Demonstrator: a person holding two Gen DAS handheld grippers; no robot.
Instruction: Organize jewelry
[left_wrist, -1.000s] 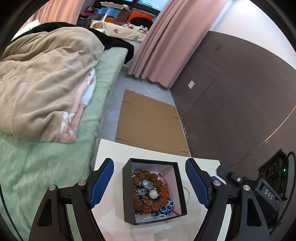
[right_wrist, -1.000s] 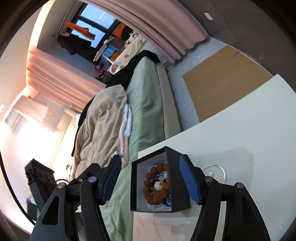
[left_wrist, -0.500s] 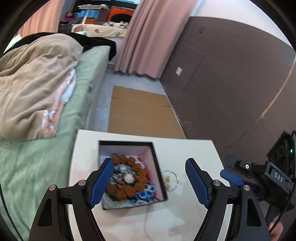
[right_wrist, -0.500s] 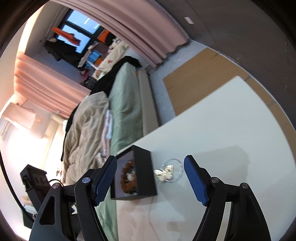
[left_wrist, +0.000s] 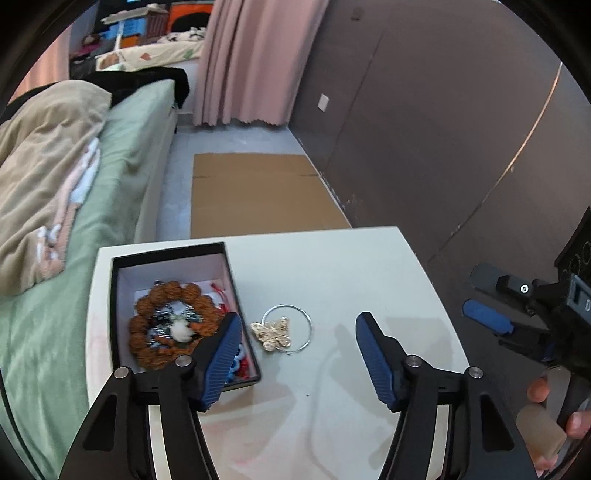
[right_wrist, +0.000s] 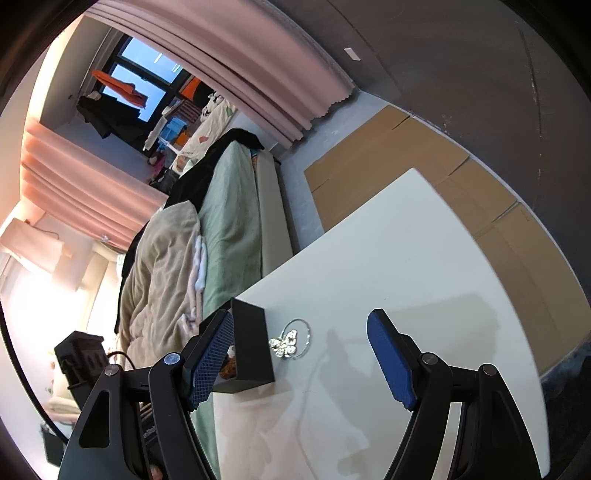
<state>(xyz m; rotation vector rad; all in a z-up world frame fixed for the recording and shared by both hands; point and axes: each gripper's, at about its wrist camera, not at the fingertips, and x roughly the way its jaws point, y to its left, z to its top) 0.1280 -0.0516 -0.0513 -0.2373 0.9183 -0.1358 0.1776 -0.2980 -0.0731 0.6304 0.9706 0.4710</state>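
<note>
Both tools have swung from the black box (left_wrist: 236, 295) toward the butterfly brooch (left_wrist: 274, 333) lying beside it on the bench (left_wrist: 332, 266): left tool (left_wrist: 295, 354) closing, empty; right tool (right_wrist: 301, 350) spread, empty.

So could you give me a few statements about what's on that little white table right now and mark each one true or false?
1. The brown bead bracelet lies inside the black box. True.
2. The gold butterfly ornament is inside the box too. False: it lies on the white table, beside the box, with the thin silver ring.
3. The left gripper is clamped on the butterfly. False: its jaws are closing, but nothing is between its pads.
4. The right gripper holds nothing. True.
5. The box has its lid on. False: it is open at the top.
</note>
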